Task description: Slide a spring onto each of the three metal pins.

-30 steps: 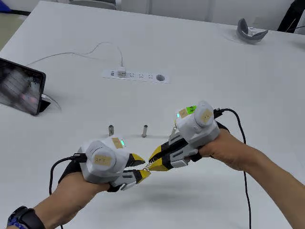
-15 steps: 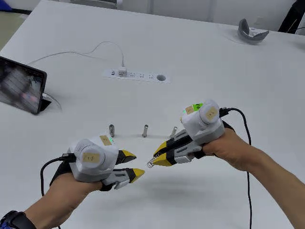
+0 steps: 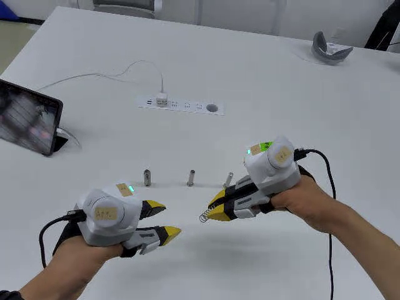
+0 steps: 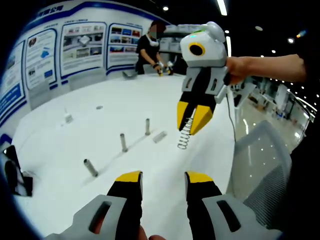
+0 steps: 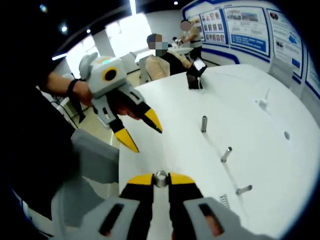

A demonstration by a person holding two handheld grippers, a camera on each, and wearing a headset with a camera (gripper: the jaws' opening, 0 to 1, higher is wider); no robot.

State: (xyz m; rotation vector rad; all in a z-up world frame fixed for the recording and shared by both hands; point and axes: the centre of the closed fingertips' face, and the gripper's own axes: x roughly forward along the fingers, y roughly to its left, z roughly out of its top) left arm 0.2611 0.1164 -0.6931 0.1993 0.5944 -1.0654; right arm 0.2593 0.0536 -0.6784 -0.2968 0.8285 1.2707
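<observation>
right gripper (image 3: 215,209), a white plastic body with black jaws tipped in yellow, is held in a hand in front and to the right of the middle pin (image 3: 191,178). its jaws are pinched on one end of a small coiled wire spring (image 3: 204,217), which juts past the tips above the white table (image 3: 269,75). left gripper (image 3: 167,219), same build, sits in front and to the left of the middle pin, jaws spread with nothing between them. each gripper carries a tan sticker with handwriting too small to read, and a green light. the middle pin is a short grey metal cylinder standing upright. the left pin (image 3: 147,177) beside it looks thicker and ribbed. the right pin (image 3: 229,180) is tilted. behind the middle pin lies a long white power strip (image 3: 181,105) with one plug in it. far left of it stands a dark tablet (image 3: 28,116).
</observation>
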